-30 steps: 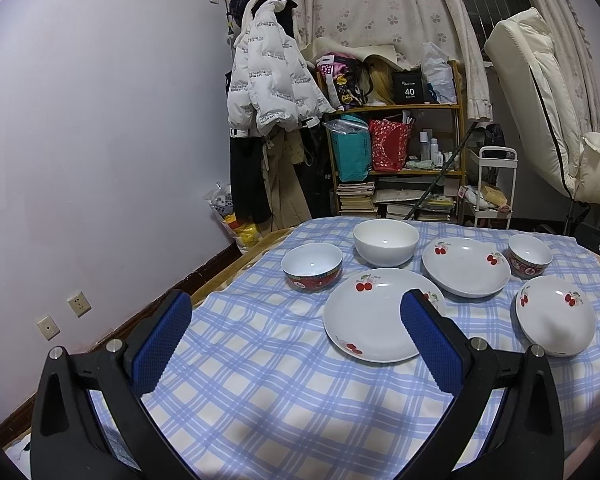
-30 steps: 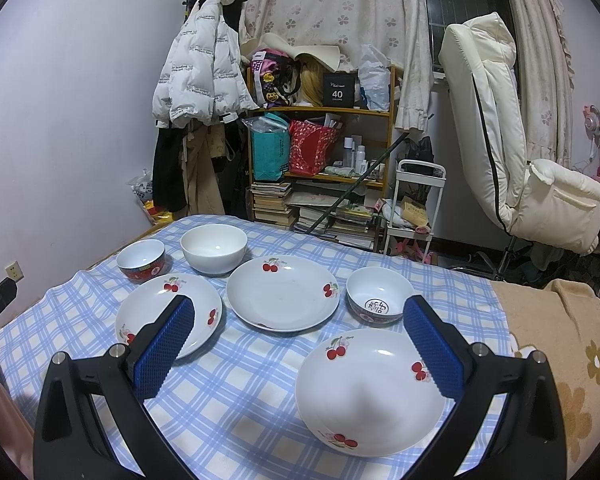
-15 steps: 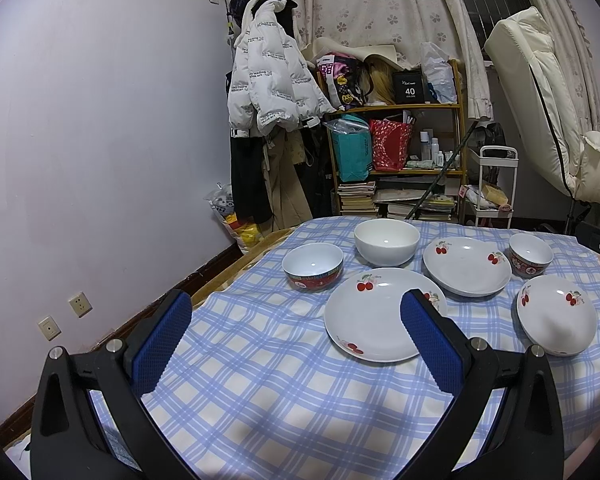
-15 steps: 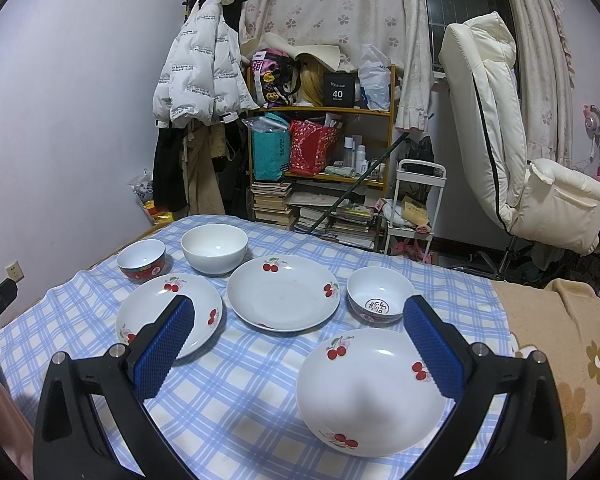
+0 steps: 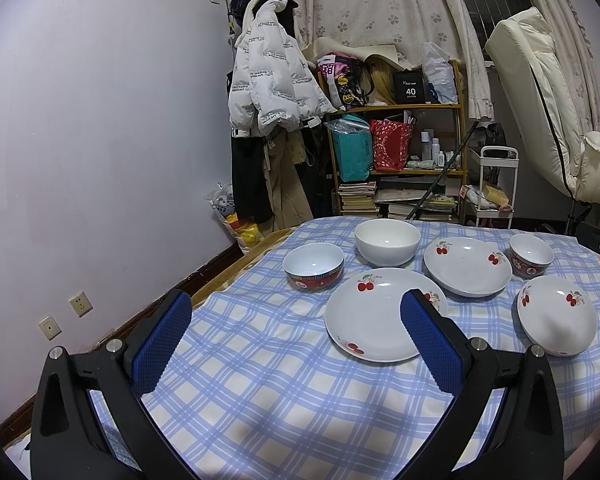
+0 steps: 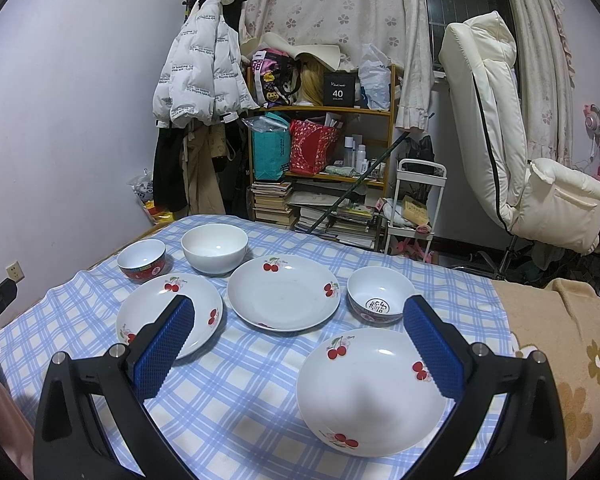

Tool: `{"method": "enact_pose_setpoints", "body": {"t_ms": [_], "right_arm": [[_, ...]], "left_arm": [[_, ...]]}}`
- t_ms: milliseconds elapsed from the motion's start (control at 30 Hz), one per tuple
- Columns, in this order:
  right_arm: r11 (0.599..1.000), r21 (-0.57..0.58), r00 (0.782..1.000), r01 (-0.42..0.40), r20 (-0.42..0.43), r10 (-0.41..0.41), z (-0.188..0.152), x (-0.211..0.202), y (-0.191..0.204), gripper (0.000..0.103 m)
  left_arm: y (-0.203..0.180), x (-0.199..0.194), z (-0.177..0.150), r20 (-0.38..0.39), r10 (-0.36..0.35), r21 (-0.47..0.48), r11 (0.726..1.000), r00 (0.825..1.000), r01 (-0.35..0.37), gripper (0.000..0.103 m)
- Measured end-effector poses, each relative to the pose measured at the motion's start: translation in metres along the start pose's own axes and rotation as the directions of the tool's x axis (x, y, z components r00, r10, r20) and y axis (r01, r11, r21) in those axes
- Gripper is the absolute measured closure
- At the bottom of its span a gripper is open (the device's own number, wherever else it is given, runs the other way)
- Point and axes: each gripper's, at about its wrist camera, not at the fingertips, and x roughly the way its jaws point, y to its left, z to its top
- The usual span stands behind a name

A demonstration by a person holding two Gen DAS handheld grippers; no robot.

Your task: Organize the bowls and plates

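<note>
Three white cherry-print plates lie on the blue checked tablecloth: a left plate, a middle plate and a near right plate. A red-rimmed bowl, a plain white bowl and a second red bowl stand behind them. My left gripper is open and empty above the table's near left. My right gripper is open and empty just above the near right plate.
The tablecloth ends at a wall on the left. Behind the table stand a cluttered shelf, a hanging white jacket, a small white cart and a cream recliner. A tan flowered blanket lies at the right.
</note>
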Motion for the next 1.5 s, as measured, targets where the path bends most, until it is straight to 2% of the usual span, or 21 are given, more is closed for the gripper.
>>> {"method": "enact_pose_setpoints", "body": {"t_ms": [567, 867, 1100, 1267, 1500], "right_arm": [[1.000, 0.000, 1.000, -0.010, 0.003, 0.010, 0.000, 0.001, 0.002, 0.000], [1.000, 0.025, 1.000, -0.002, -0.001, 0.002, -0.001, 0.001, -0.002, 0.000], [0.999, 0.027, 0.999, -0.031, -0.026, 0.031, 0.003, 0.010, -0.001, 0.000], [0.999, -0.013, 0.999, -0.030, -0.041, 0.030, 0.011, 0.020, 0.006, 0.000], [0.994, 0.019, 0.992, -0.107, -0.067, 0.108, 0.026, 0.041, 0.012, 0.000]], "left_arm": [[0.002, 0.001, -0.003, -0.007, 0.008, -0.004, 1.000, 1.000, -0.008, 0.001], [-0.002, 0.006, -0.008, -0.010, 0.005, 0.039, 0.999, 1.000, -0.004, 0.001], [-0.013, 0.026, -0.004, -0.092, -0.015, 0.067, 0.998, 0.996, 0.021, 0.001], [-0.016, 0.048, 0.003, -0.158, -0.056, 0.037, 0.997, 0.986, 0.062, 0.001], [-0.016, 0.081, 0.026, -0.201, -0.086, 0.049, 0.994, 0.976, 0.098, 0.001]]}}
